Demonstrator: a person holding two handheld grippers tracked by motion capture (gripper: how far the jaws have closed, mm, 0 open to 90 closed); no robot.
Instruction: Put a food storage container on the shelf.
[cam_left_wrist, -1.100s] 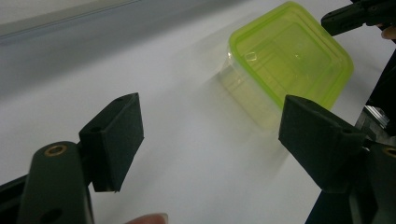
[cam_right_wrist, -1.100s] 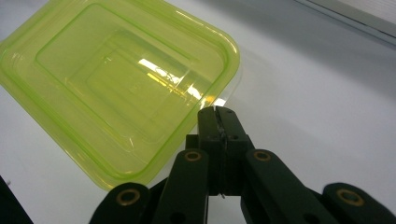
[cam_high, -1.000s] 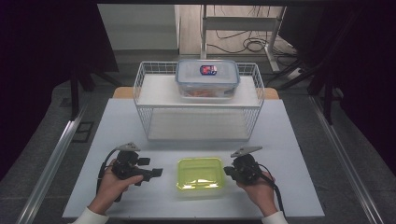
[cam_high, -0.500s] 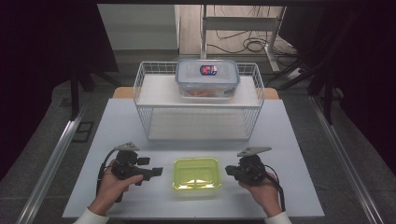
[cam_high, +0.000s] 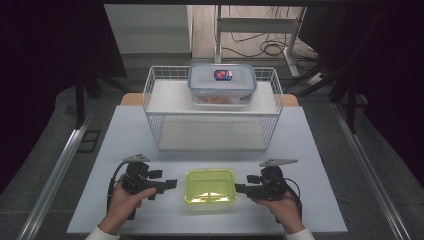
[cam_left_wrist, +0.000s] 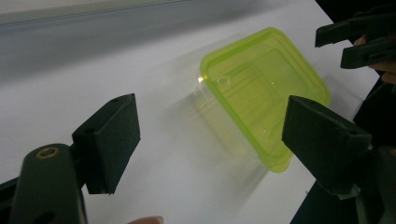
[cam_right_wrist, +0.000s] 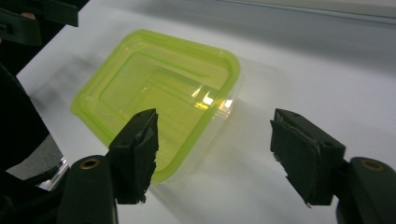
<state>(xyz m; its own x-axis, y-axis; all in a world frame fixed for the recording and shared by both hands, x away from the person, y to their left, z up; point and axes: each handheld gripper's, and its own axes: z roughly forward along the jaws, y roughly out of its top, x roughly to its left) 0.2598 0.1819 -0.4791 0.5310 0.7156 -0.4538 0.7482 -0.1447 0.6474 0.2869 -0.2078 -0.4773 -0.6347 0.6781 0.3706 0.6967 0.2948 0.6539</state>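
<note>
Risking a shove across the counter (cam_high: 320, 150): green container (cam_high: 210, 186) lying free between left tongs (cam_high: 172, 183) and right tongs (cam_high: 239, 188), both gaping, right just widening, gripping nothing.

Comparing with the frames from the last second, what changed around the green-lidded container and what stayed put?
The right gripper backed off a little to the right and its jaws have just been opening; they now stand apart beside the green-lidded container, with nothing between them. The container shifted slightly left between the earlier frames. The left gripper, open, the wire basket and the clear box on it kept their places.
</note>
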